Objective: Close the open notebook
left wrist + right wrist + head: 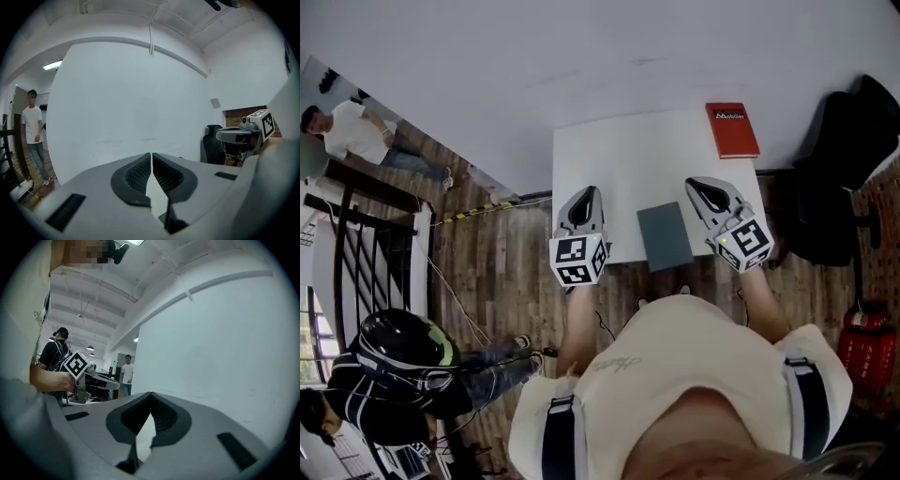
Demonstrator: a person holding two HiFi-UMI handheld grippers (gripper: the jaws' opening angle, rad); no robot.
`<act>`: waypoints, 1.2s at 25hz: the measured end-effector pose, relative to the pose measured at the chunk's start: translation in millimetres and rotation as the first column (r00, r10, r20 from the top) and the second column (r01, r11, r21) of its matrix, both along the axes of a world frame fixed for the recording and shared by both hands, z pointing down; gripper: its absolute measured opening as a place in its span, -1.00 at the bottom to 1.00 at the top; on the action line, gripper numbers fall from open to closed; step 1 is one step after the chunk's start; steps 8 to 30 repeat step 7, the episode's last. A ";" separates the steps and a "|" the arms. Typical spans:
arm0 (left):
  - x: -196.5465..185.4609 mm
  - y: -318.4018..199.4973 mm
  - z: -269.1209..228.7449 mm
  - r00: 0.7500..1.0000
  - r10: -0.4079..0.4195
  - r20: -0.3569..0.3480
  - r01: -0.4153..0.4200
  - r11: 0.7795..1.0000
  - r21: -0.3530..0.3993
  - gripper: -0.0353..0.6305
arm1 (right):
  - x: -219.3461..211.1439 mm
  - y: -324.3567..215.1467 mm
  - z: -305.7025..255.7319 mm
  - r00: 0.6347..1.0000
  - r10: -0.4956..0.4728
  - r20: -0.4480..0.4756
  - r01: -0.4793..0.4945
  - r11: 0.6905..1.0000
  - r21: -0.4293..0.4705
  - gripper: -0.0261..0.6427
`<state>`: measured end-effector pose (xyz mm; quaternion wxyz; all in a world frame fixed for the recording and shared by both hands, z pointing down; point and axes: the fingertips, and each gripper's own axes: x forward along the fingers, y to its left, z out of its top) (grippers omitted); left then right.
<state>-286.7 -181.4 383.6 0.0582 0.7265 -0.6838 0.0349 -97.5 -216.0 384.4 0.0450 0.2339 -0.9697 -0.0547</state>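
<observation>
Grey notebook (665, 236) seemingly lying closed on table (619, 155), left gripper (590, 191) and right gripper (693, 184) flanking it, jaws pressed together, gripping nothing.

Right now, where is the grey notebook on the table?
In the head view the grey notebook lies at the table's near edge, between the left gripper and the right gripper, nearer the right one.

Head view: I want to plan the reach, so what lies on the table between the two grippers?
In the head view, a closed grey notebook lies on the white table between the left gripper and right gripper, nearer the right one.
</observation>
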 end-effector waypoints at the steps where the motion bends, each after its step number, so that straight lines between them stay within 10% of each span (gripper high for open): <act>1: -0.7 0.9 1.4 1.000 -0.003 0.000 0.003 1.000 -0.002 -0.82 | -1.6 0.4 1.1 1.000 -0.005 0.003 0.005 1.000 -0.004 -0.90; 30: 1.0 2.0 8.0 1.000 -0.010 -0.008 0.010 1.000 -0.023 -0.82 | 0.0 -2.6 -0.7 1.000 -0.010 0.014 0.011 1.000 -0.018 -0.90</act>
